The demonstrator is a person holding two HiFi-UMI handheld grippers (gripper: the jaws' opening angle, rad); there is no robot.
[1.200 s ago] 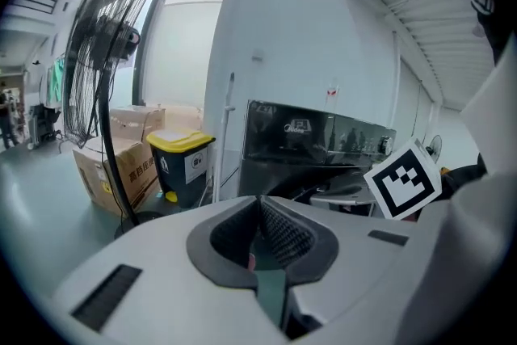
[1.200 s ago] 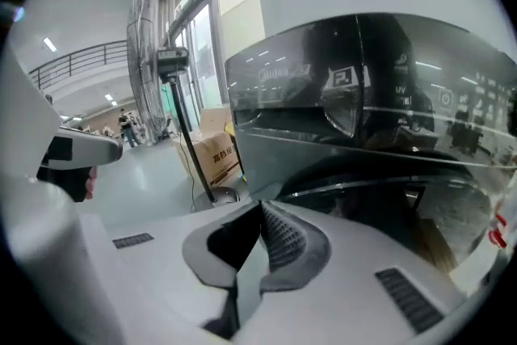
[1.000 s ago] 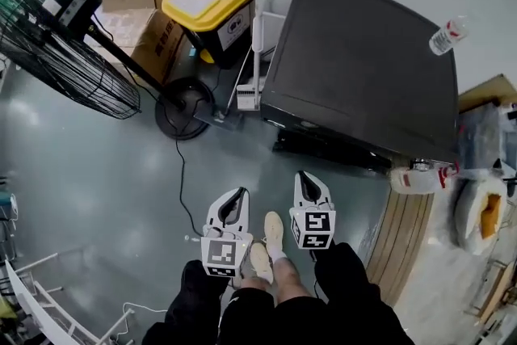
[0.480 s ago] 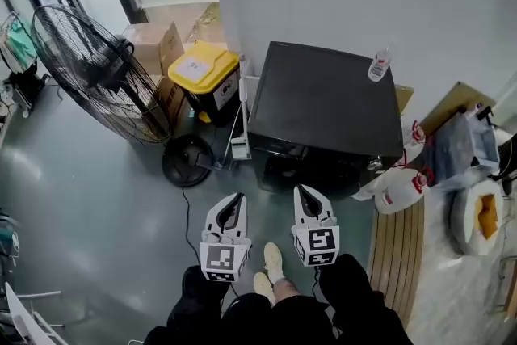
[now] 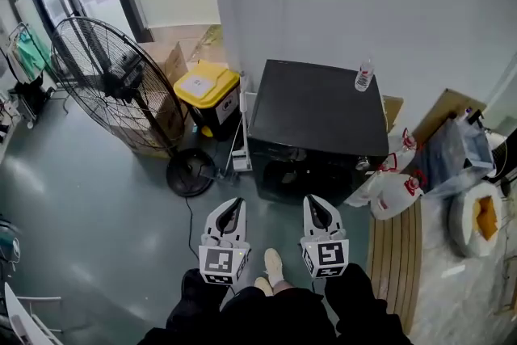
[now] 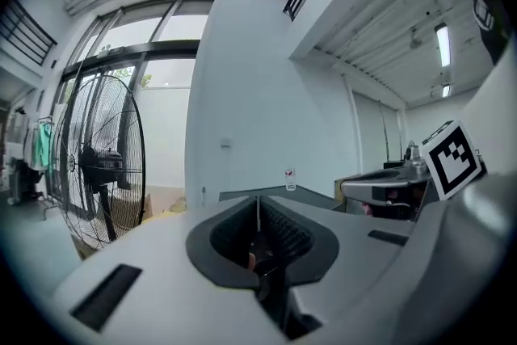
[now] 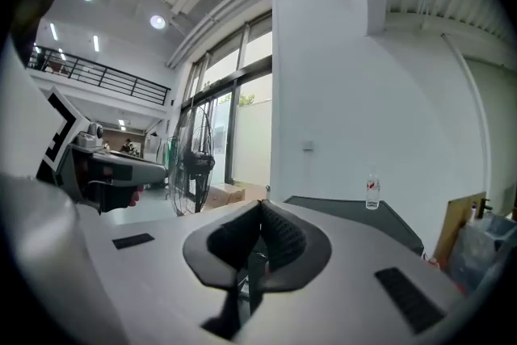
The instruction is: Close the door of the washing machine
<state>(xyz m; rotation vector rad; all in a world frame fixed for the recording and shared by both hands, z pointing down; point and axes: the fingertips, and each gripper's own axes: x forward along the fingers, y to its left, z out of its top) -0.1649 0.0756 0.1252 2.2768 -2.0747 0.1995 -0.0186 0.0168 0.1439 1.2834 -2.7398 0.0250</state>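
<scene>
the washer (image 5: 319, 117) is a black box against the white wall (image 5: 363, 4), with its front turned toward the person. the door (image 5: 300, 174) sits on that front. it is too dark there to tell whether the door is shut or ajar. a clear bottle (image 5: 364, 75) stands upright on the washer's top, near the back right corner.

both grippers are held out level above the person's legs, side by side and apart, with their tips aimed at the washer and well short of it. the left gripper (image 5: 234, 208) has its jaws pressed together with nothing between them. its own view shows the ribbed pads meeting in a thin seam, with the fan and the bottle beyond. the right gripper (image 5: 317, 206) is the same, its jaws pressed together and pinching nothing. neither one touches the washer.

left of the washer, a bin (image 5: 208, 85) with a yellow lid sits beside cardboard boxes (image 5: 166, 61). a big fan (image 5: 109, 81) stands in front of the boxes on a round base (image 5: 191, 172), and a cord trails from it across the grey floor (image 5: 89, 214). right of the washer, a white jug (image 5: 396, 194) with a red cap lies against a plank board (image 5: 396, 254). a pale shoe (image 5: 273, 261) shows between the two grippers.
</scene>
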